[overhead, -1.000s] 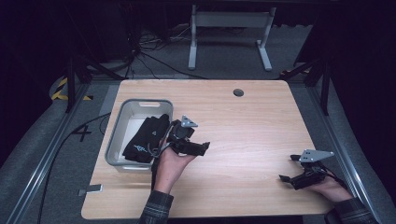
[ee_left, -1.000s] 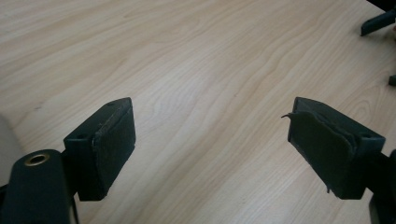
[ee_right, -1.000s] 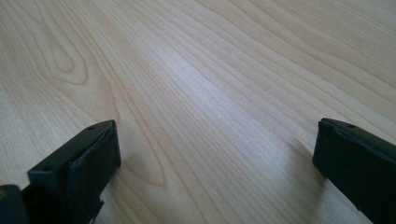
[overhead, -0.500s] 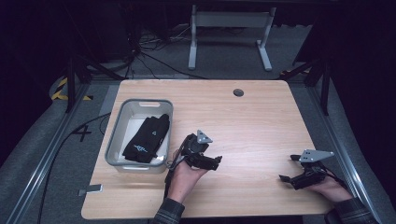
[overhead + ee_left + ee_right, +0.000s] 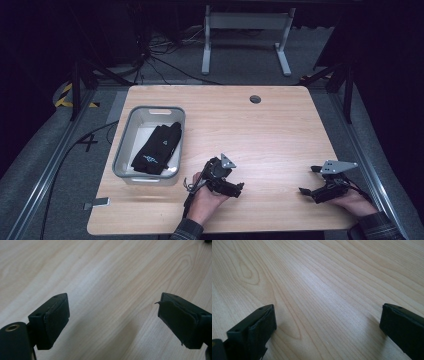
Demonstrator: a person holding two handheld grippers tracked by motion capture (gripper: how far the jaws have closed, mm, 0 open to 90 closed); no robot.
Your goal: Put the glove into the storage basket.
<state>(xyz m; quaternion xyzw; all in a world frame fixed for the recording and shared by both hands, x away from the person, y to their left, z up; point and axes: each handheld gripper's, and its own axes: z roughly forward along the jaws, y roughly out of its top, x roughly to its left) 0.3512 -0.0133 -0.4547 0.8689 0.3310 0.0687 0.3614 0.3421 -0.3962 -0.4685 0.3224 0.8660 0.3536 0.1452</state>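
A grey bin [image 5: 124, 150] stands on the left of the wooden table [image 5: 270, 130], with a black glove with small light print [image 5: 157, 145] lying in it. A hand holds my left gripper [image 5: 239, 188] low over the table's front middle, right of the bin and apart from it. In the left gripper view the left gripper [image 5: 113, 320] stands open over bare wood; its jaws have just been opening, with nothing between them. My right gripper [image 5: 306, 192] rests near the front right corner. In its own view the right gripper [image 5: 327, 332] is open over bare wood.
A round cable hole [image 5: 255, 99] sits near the table's far edge. A small grey tag [image 5: 96, 203] lies at the front left corner. A metal stand [image 5: 245, 35] is on the floor beyond the table. Cables run along the floor at left.
My left gripper has moved from beside the bin's right rim toward the table's front middle and sunk lower. The right gripper has kept still.
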